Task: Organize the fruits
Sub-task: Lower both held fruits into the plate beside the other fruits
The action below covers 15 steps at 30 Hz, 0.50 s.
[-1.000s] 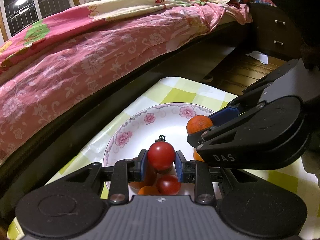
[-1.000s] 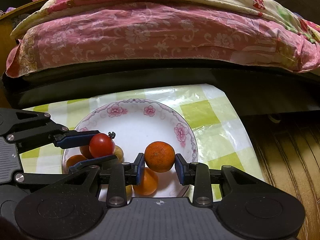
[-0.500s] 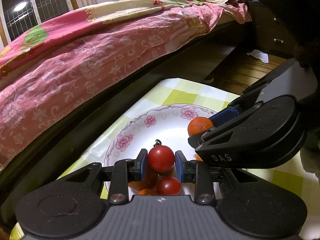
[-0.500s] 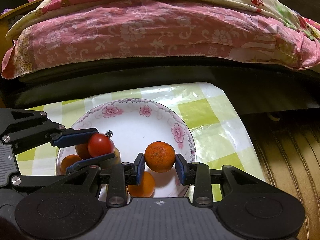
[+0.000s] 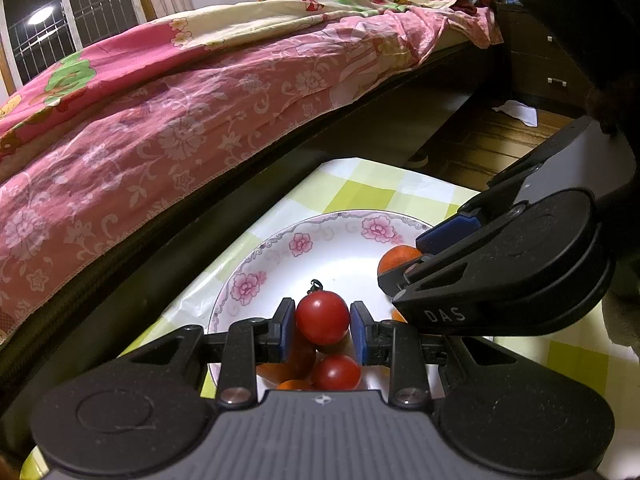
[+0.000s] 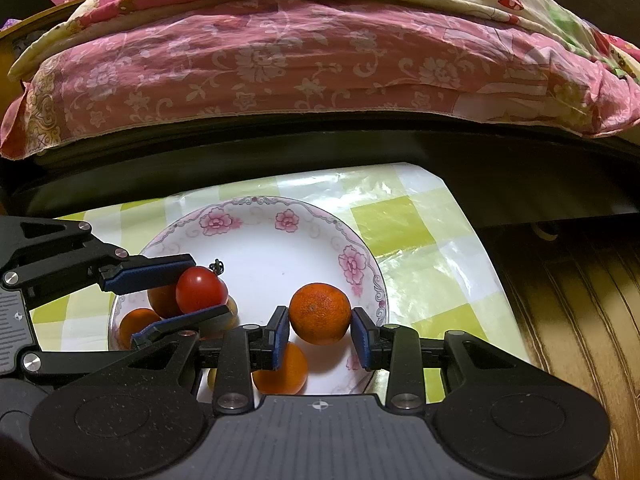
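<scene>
Tomato (image 5: 322, 317) — thin-skinned, soft — sits pinched at its middle by the left fingers (image 5: 285, 332) above the plate (image 6: 256, 216). Right fingers (image 6: 360, 334) grip the firmer orange (image 6: 320, 313) likewise — squeeze gently.

ahead of the jaws a dark bed frame (image 6: 320, 148) is seen, draped with a pink floral quilt (image 5: 168, 120). a barred window (image 5: 44, 36) with a reflected lamp is set far left. a drawer cabinet (image 5: 540, 64) and wooden floor (image 6: 580, 300) are found to the right.
</scene>
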Each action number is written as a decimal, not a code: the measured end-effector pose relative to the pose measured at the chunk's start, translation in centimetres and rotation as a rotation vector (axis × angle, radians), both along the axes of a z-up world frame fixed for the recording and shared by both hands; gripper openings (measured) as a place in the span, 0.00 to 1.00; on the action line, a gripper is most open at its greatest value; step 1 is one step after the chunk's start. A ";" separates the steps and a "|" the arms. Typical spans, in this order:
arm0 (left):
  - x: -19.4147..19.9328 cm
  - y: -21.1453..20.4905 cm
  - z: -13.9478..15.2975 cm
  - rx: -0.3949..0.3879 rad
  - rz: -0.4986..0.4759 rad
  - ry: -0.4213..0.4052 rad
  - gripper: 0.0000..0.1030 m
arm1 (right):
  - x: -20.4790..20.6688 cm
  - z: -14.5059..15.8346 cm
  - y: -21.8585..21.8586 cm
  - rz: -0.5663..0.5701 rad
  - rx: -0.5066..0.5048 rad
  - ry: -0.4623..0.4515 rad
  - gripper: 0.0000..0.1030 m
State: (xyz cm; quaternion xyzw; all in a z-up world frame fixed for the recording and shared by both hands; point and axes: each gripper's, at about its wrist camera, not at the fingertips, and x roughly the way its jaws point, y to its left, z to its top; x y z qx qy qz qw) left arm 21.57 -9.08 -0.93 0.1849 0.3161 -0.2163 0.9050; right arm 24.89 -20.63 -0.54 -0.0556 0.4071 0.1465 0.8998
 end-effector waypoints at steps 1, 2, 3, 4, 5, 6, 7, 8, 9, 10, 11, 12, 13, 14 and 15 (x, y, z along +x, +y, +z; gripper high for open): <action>0.1 0.0 0.0 -0.001 0.001 0.000 0.36 | 0.0 0.0 0.0 0.000 -0.001 -0.001 0.30; 0.0 0.0 0.0 -0.001 0.002 0.000 0.36 | 0.0 0.0 0.0 0.001 -0.001 -0.002 0.31; 0.1 0.0 0.0 -0.001 0.002 -0.001 0.36 | 0.0 0.0 0.0 0.001 -0.001 -0.003 0.32; 0.1 0.0 0.0 -0.001 0.002 -0.001 0.36 | 0.0 0.0 0.0 0.001 -0.001 -0.004 0.32; 0.1 0.0 0.0 -0.002 0.002 0.000 0.36 | 0.0 0.0 -0.1 0.001 -0.001 -0.005 0.32; 0.1 0.0 0.0 -0.002 0.002 0.000 0.36 | 0.0 0.0 -0.1 0.001 0.000 -0.005 0.32; 0.1 0.0 0.0 -0.003 0.002 0.000 0.37 | 0.0 0.0 -0.1 0.002 -0.001 -0.005 0.32; 0.1 0.0 0.0 -0.004 0.003 0.001 0.37 | 0.0 0.0 -0.1 0.001 0.000 -0.005 0.32; 0.1 0.0 0.0 -0.005 0.004 0.001 0.37 | 0.0 0.0 -0.1 0.001 0.000 -0.005 0.32; 0.2 0.0 0.0 -0.006 0.005 0.002 0.37 | 0.0 0.1 -0.1 0.000 0.000 -0.005 0.32; 0.1 0.0 0.0 -0.007 0.005 0.002 0.38 | 0.0 0.1 -0.1 0.000 0.001 -0.005 0.32; 0.2 0.0 0.0 -0.008 0.006 0.003 0.38 | 0.0 0.1 -0.1 0.000 0.001 -0.006 0.32; 0.2 0.0 0.0 -0.009 0.007 0.003 0.38 | 0.0 0.1 -0.1 -0.001 0.002 -0.006 0.32; 0.2 0.0 0.0 -0.010 0.008 0.003 0.38 | 0.0 0.1 -0.1 -0.001 0.002 -0.006 0.32; 0.2 0.0 0.0 -0.011 0.008 0.003 0.38 | 0.0 0.1 -0.2 -0.002 0.002 -0.007 0.32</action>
